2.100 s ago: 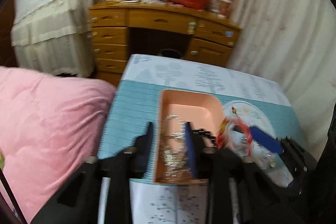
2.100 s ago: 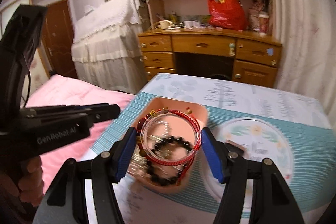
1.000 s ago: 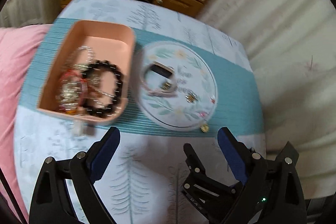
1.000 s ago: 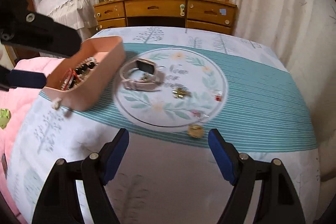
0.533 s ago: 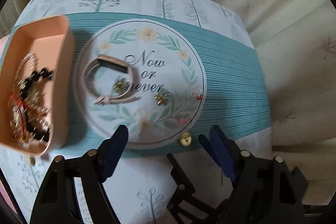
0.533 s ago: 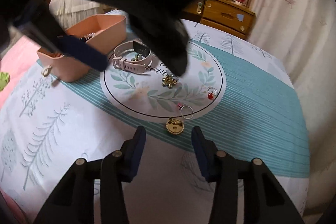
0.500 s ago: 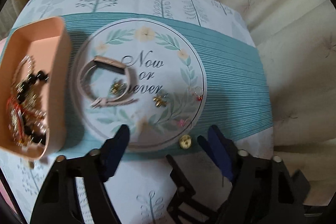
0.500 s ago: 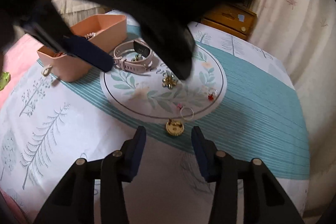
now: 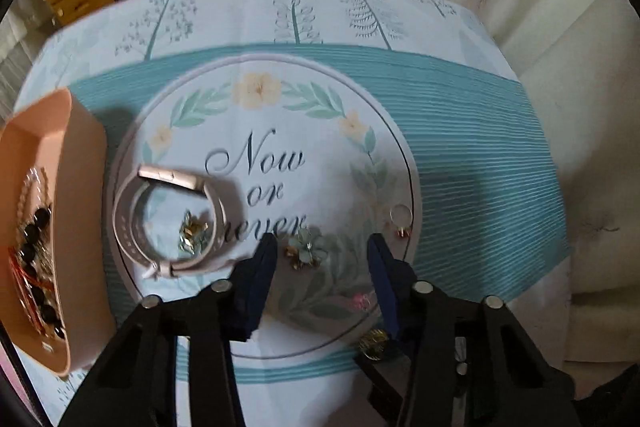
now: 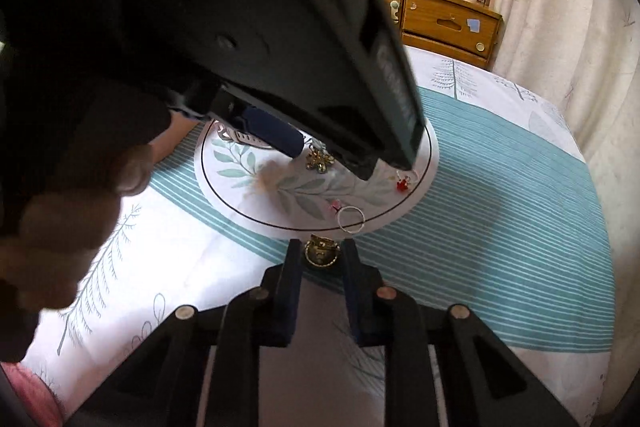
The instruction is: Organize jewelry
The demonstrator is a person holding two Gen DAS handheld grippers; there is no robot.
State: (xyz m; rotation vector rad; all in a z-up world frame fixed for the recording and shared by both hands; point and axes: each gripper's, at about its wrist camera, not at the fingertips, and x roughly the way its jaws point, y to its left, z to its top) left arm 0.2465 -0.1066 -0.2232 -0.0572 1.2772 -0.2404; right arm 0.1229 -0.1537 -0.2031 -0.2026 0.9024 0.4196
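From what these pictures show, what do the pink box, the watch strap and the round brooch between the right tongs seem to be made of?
Pink box: probably matte plastic, with smooth moulded walls and rounded corners.
Watch strap: likely soft rubber or silicone; a pale, dull, bending loop.
Round brooch: looks like gold-coloured metal with a bright shine; real gold or plating, I cannot tell.

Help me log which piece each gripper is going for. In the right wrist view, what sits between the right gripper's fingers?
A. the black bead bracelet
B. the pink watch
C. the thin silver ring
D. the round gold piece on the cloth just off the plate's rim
D: the right gripper brackets the round gold piece lying on the striped cloth, just outside the round plate.
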